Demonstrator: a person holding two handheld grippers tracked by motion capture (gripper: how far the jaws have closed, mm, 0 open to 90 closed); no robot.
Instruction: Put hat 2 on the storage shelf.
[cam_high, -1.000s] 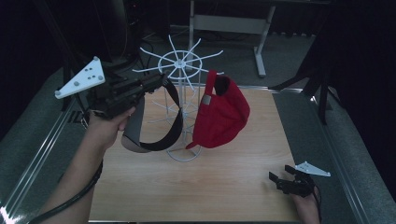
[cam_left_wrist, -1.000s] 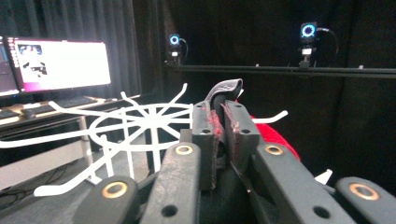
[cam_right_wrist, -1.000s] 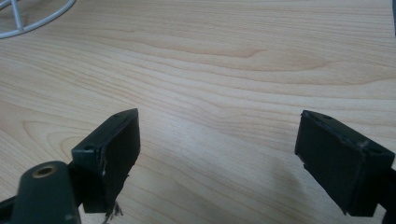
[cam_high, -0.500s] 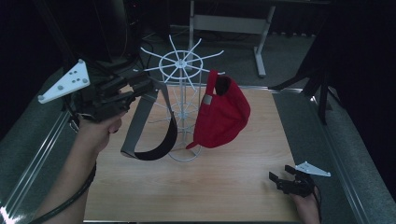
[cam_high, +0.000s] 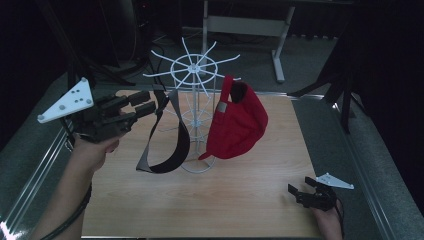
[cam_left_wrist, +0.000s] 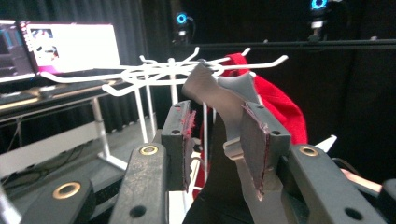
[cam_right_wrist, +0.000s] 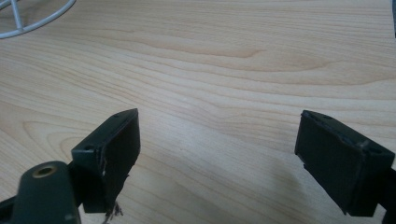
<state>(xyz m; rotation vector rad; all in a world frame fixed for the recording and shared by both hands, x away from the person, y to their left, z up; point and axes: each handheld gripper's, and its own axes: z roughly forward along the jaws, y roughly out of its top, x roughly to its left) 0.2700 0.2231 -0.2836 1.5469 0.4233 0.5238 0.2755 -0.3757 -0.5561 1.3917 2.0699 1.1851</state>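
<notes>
The grey visor (cam_high: 165, 145) hangs on a hook of the white rack (cam_high: 196, 65), next to the red cap (cam_high: 237, 122). The left claw (cam_left_wrist: 219, 140) has just been opening; the strap lies between its pads, unpressed. It should draw back slowly so the visor does not slip off. The right claw (cam_right_wrist: 224, 154) rests wide on the table (cam_high: 240, 210)

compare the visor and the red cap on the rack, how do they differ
The visor is dark and grey, an open band with no crown; the red cap has a full crown. The visor hangs on the rack's left side by the left gripper; the cap hangs right. Both hang from its top prongs.
</notes>
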